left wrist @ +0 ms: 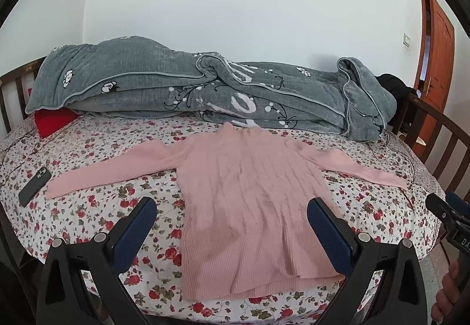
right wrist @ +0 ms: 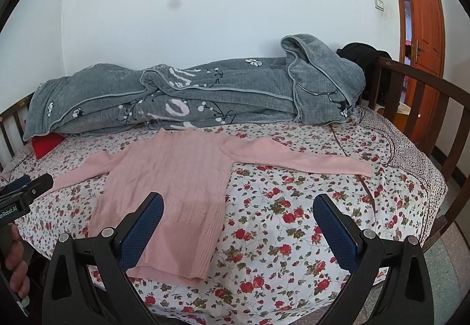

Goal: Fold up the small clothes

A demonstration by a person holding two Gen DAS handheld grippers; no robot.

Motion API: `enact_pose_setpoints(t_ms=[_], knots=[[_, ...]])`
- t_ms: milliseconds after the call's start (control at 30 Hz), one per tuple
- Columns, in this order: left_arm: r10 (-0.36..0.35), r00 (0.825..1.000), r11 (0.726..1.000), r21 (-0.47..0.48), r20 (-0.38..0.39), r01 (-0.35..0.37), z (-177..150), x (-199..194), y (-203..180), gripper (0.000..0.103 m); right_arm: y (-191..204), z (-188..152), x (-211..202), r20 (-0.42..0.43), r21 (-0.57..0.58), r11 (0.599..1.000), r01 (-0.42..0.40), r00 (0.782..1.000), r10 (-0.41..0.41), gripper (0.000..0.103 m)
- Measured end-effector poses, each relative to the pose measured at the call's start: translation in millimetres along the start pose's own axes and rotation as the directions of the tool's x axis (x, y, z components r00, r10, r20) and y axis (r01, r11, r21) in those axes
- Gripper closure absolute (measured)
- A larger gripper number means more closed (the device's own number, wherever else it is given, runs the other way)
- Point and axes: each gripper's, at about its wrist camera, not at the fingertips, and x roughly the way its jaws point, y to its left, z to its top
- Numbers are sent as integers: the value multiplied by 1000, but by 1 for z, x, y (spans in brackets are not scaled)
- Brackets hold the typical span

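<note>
Tongs on my left [left wrist: 232, 213] hang released above the near edge of the bed [left wrist: 88, 154], their blue pads spread wide to either side of the pink sweater's hem, gripping nothing. My right tongs [right wrist: 238, 210] are just as slack, hovering over bare flowered sheet beside the sweater's right side, with the left pad over the hem corner. At the margins of each view I see a hand [right wrist: 17, 266] gripping the other tool's handle.

The pink sweater [left wrist: 249, 192] lies flat in the middle of the bed, collar toward the far edge, hem toward me, both sleeves stretched out sideways. Its collar touches a rumpled grey quilt [left wrist: 191, 90] heaped along the far edge. A red pillow [left wrist: 53, 122] pokes from under the quilt near the far left corner. A dark phone [left wrist: 35, 187] lies just beside the left cuff, near the left edge. Beyond the right rail stands a brown door [right wrist: 423, 16].
</note>
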Motion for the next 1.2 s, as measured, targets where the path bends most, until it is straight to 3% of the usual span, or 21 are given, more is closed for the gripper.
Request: enact_pose_setpoints(t_ms=[800, 1200], knots=[[-8, 1000, 1000, 1, 9, 8, 5, -3, 2, 0, -1, 0, -3, 8, -4, 1000, -15, 1000, 15, 3], [-4, 1000, 1000, 12, 9, 4, 9, 15, 13, 0, 11, -1, 11, 21, -21, 1000, -1, 1000, 1, 3]])
